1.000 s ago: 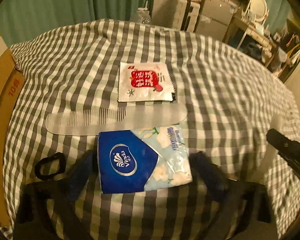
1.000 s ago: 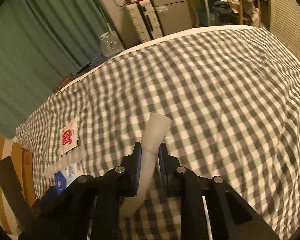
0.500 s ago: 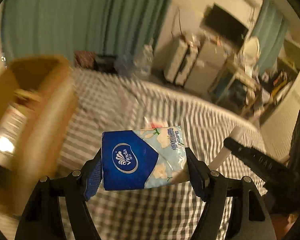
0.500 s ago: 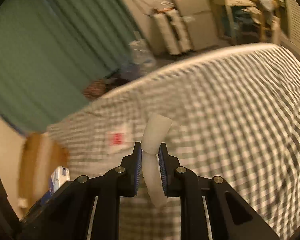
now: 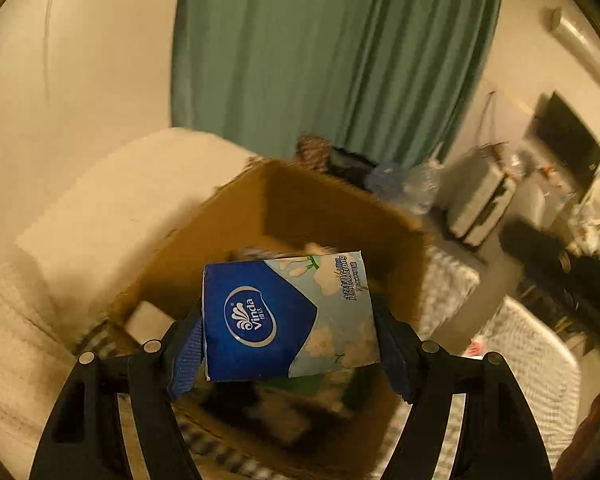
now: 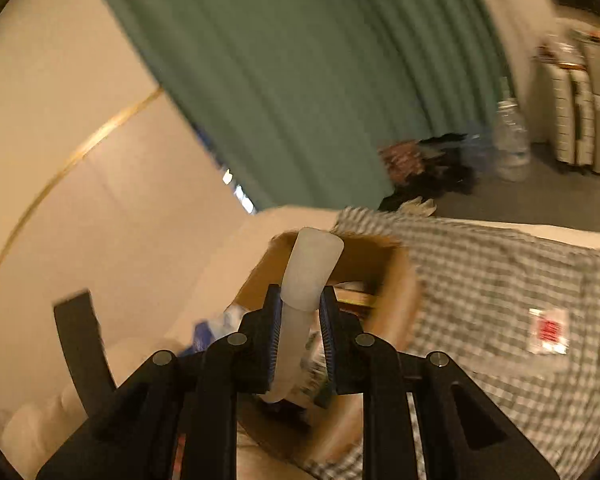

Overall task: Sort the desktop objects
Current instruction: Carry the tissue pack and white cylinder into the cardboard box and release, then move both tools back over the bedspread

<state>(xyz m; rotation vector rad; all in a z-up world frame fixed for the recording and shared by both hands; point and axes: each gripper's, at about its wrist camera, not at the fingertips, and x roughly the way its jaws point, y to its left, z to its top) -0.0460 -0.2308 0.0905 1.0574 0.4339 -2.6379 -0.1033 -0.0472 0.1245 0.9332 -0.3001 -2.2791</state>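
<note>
My left gripper (image 5: 290, 322) is shut on a blue and floral Vinda tissue pack (image 5: 288, 316) and holds it above the open brown cardboard box (image 5: 340, 208). My right gripper (image 6: 300, 312) is shut on a translucent white comb (image 6: 310, 276), held upright above the same box (image 6: 396, 292). Part of the tissue pack (image 6: 204, 332) shows at lower left in the right wrist view. A white and red sachet (image 6: 548, 330) lies flat on the checked cloth (image 6: 500, 280); its blurred edge shows in the left wrist view (image 5: 476, 346).
The box holds several blurred items (image 5: 284, 416). A cream cushion (image 5: 112, 216) lies beside the box. A green curtain (image 5: 332, 52) hangs behind. A clear water bottle (image 6: 510, 148) and white cabinets (image 6: 572, 116) stand on the floor beyond.
Both grippers have lifted off the checked cloth and swung left over the cardboard box, the left with the tissue pack, the right with the comb.
</note>
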